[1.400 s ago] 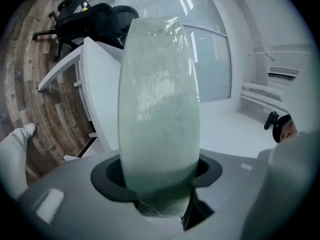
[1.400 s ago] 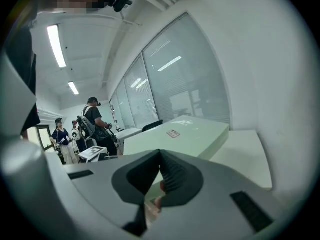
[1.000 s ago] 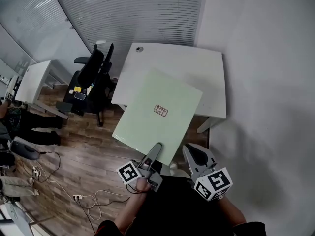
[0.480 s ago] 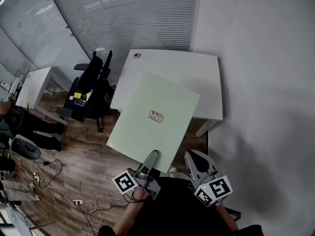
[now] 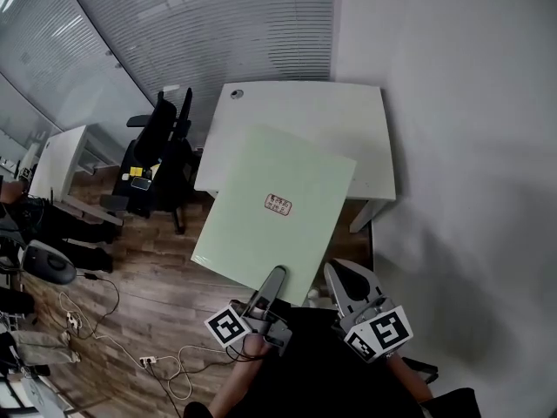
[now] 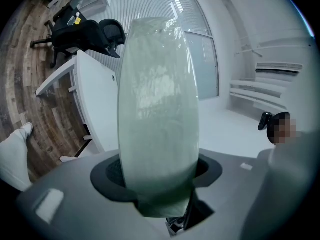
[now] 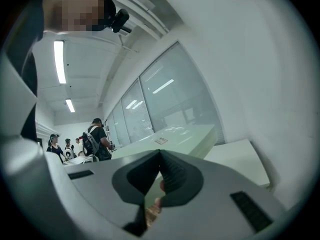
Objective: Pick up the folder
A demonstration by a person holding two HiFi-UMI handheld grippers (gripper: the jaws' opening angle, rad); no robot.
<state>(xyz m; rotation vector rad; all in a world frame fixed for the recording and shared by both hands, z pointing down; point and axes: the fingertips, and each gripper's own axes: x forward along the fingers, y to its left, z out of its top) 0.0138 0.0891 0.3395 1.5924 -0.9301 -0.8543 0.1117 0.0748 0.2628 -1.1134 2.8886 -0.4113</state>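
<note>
The hand-held gripper [image 6: 157, 173] grips the pale green folder [image 6: 157, 104] edge-on.

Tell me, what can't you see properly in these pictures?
- Head view: print on the label of the folder is too small to read.
- Head view: the folder covers the near part of the white desk.
- Left gripper view: the folder fills the middle, hiding where the left gripper pinches it.
- Right gripper view: the people far off are tiny.

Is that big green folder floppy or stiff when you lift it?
Probably fairly stiff: the folder, gripped at only one edge by the left gripper, looks flat, not drooping. Likely light too, since that single grip holds it above the desk.
</note>
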